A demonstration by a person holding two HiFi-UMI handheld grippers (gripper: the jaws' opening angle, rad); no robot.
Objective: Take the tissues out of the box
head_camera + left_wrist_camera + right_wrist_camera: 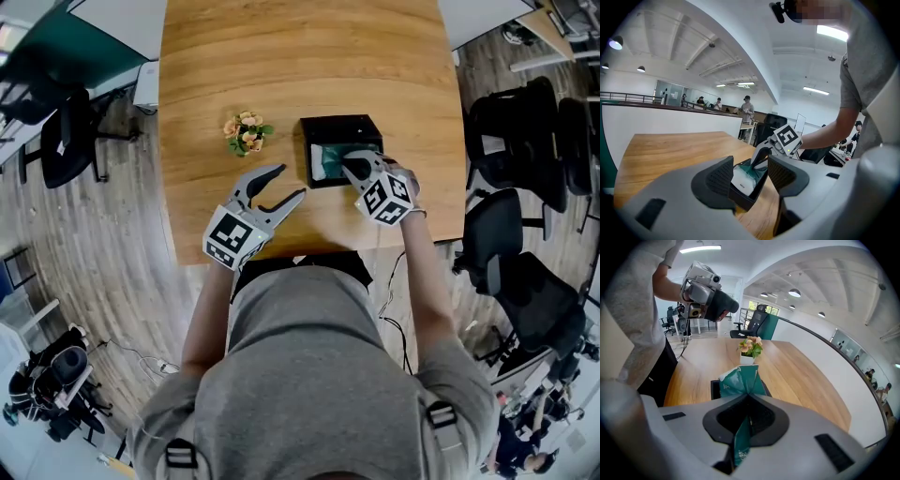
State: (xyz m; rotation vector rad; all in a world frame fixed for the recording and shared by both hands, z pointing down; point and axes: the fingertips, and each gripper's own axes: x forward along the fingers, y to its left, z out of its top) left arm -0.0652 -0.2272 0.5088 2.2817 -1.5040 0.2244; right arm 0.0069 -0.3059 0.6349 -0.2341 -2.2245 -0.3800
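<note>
Right gripper (749, 397): clamped on tissue pack (740, 379) top fold, box (337, 124) beneath.
Left gripper (292, 182): wide, empty.
Pack: likely light, soft, slippery.

1. I wear a grey short-sleeved T-shirt (309, 375), with dark buckled straps (438, 413) at each shoulder.
2. My left gripper (292, 182) and right gripper (352, 167) have pale grey shells, each with a black-and-white marker cube (234, 239).
3. My jaws carry black ribbed pads (723, 180).

Head view looks steeply down on the table (281, 56); both close, low gripper views share the box (337, 124).
</note>
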